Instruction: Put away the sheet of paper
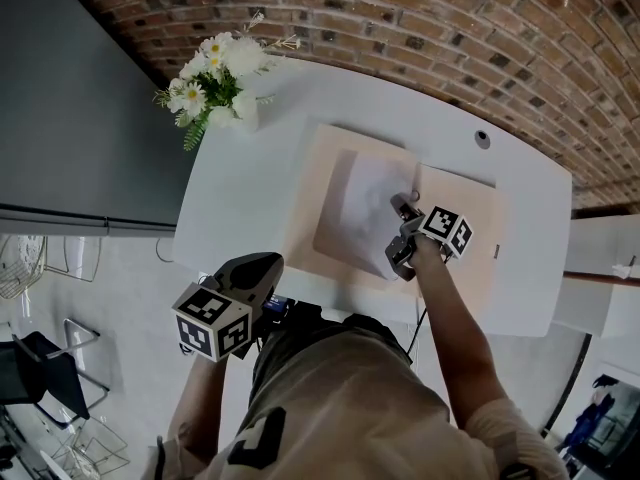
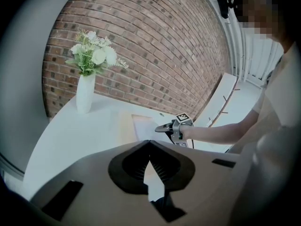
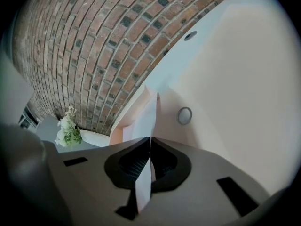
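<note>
A white sheet of paper [image 1: 362,206] lies over the left half of an open beige folder [image 1: 322,158] on the white table [image 1: 240,203]. My right gripper [image 1: 402,218] is shut on the sheet's right edge, near the folder's fold. In the right gripper view the paper [image 3: 146,119] stands on edge between the closed jaws of the right gripper [image 3: 150,142], with the folder's inner face [image 3: 225,93] beyond. My left gripper [image 1: 266,261] hangs off the table's near edge, close to my body. Seen in its own view, the left gripper [image 2: 150,145] is shut with nothing in it.
A white vase of flowers [image 1: 218,83] stands at the table's far left corner. The folder carries a round snap [image 3: 184,115]. The table has a cable hole [image 1: 482,139] at the back. A brick wall [image 1: 420,18] runs behind, and a grey cabinet [image 1: 70,118] stands to the left.
</note>
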`<state>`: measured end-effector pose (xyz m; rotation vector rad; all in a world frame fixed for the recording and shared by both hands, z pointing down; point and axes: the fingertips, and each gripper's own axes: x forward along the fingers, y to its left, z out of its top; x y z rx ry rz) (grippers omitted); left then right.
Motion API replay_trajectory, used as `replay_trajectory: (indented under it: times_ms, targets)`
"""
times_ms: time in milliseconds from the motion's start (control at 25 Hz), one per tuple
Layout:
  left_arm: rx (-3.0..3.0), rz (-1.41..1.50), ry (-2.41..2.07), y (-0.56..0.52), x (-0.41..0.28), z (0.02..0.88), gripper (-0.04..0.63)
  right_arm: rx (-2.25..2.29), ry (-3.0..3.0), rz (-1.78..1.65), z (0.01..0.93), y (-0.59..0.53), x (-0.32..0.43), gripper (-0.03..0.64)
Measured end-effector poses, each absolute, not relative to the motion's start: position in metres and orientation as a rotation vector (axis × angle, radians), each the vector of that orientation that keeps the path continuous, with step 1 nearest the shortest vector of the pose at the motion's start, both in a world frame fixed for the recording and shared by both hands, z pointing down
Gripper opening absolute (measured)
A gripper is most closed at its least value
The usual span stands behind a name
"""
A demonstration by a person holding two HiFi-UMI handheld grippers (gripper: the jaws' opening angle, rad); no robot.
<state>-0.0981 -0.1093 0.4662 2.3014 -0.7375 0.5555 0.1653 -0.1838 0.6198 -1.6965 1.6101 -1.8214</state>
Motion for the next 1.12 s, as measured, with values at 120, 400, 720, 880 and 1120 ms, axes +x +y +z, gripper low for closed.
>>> replay_trajectory:
  times_ms: [120, 400, 720, 880, 1120]
  targets:
    - [2.301, 0.557, -0.732, -0.109, -0.098, 0.466, 0.015, -1.712, 1.628, -1.834, 0.621, -0.184, 0.164, 0.025]
    - [2.295, 0.558, -0.723, -0.112, -0.102, 0.469, 0.015, -1.692, 1.604, -1.829, 0.620, -0.188, 0.162, 0.025]
    - [2.296, 0.555, -0.708, -0.119, -0.104, 0.471, 0.015, -1.641, 1.550, -1.814, 0.620, -0.192, 0.162, 0.025]
    - [2.295, 0.554, -0.703, -0.122, -0.105, 0.472, 0.015, -1.627, 1.532, -1.816, 0.621, -0.193, 0.160, 0.025]
    - [2.291, 0.560, -0.695, -0.124, -0.107, 0.474, 0.015, -1.588, 1.446, -1.837, 0.627, -0.190, 0.158, 0.025]
